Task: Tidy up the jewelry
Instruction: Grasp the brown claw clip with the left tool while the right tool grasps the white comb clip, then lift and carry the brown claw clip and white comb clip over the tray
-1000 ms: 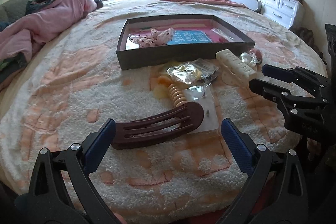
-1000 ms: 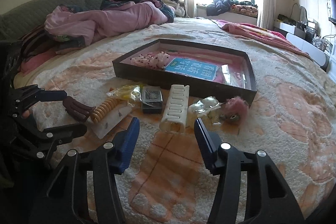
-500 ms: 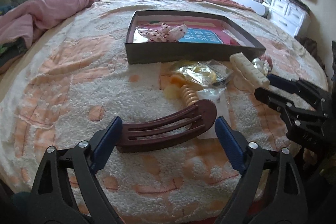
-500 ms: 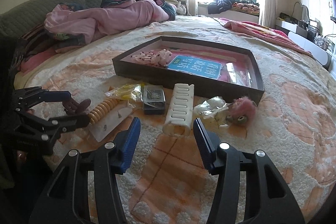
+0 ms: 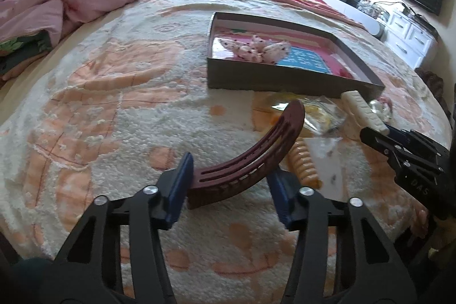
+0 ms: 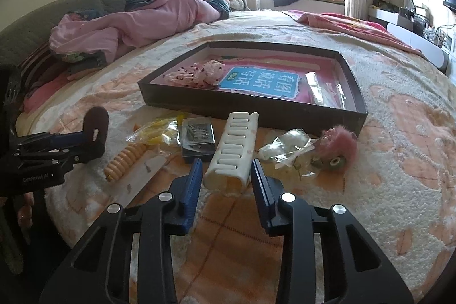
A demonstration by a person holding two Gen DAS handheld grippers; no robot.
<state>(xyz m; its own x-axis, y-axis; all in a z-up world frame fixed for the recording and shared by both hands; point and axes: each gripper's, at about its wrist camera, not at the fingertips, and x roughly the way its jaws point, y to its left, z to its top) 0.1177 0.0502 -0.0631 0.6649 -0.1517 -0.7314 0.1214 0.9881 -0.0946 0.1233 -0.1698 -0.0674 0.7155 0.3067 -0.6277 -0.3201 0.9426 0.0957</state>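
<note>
Blue pads of the left gripper (image 5: 228, 187) pinch the near end of a curved brown hair clip (image 5: 256, 153), which rises off the blanket (image 5: 114, 110) and arcs forward and to the right from the jaws. In the right wrist view the same clip (image 6: 96, 123) shows end-on above the left gripper (image 6: 74, 144), lifted clear of the bed.

Right gripper (image 6: 226, 184) stands part open, its pads flanking the near end of a white clip (image 6: 233, 150) that lies on the blanket pointing away; whether the pads touch it I cannot tell. Just left of that clip sits a small dark box (image 6: 198, 137), and further left a yellow ribbed clip (image 6: 126, 161) on a white card. To the right lie a clear bag (image 6: 287, 146) and a pink fluffy piece (image 6: 339, 146).

Ahead of both grippers, beyond these things, lies the open dark tray (image 6: 256, 111), holding a spotted pink bow (image 6: 199, 74) and a blue card (image 6: 265, 83). In the left view the tray (image 5: 270, 79) is ahead and slightly right of the jaws.
</note>
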